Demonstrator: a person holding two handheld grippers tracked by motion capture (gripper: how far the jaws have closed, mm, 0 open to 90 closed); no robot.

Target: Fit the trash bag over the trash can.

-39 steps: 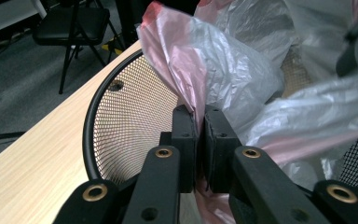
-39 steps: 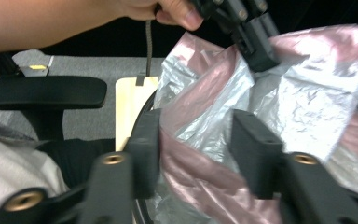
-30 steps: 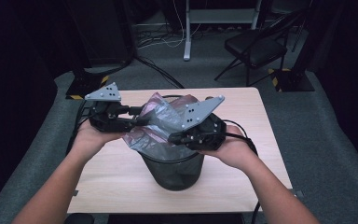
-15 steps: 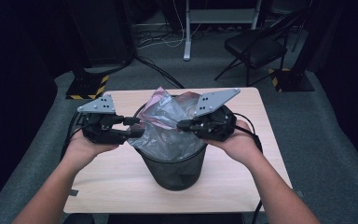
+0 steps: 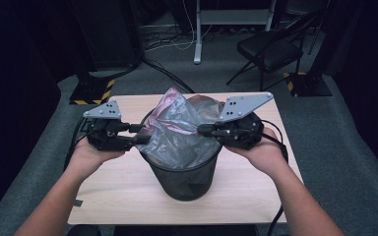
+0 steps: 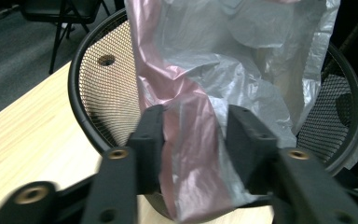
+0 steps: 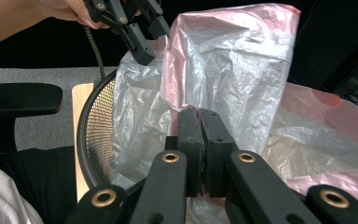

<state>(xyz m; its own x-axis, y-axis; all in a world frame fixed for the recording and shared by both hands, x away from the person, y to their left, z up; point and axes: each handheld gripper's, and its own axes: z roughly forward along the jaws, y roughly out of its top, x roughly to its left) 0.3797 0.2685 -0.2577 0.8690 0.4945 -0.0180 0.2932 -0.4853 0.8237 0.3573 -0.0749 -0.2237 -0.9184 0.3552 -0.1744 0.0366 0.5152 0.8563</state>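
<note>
A black mesh wastebasket (image 5: 177,169) stands on the wooden table (image 5: 128,196). A translucent plastic bag (image 5: 182,128) with a pink rim rises out of it. My left gripper (image 5: 140,133) is at the basket's left rim. In the left gripper view a pink fold of the bag (image 6: 191,154) hangs loosely between its jaws (image 6: 193,135), which have just been closing and still stand apart. My right gripper (image 5: 202,130) is at the right rim. Its pads (image 7: 199,121) are pressed together on the bag's edge (image 7: 233,70).
A folding chair (image 5: 270,49) and a desk leg with cables (image 5: 197,34) stand on the grey floor beyond the table. A black stand with yellow striped tape (image 5: 91,88) is at the table's far left corner. The gripper cables trail off both table sides.
Both hands have drawn apart over the basket, the right one to the right with the bag's edge. The bag now stands wider and taller between the two grippers.
</note>
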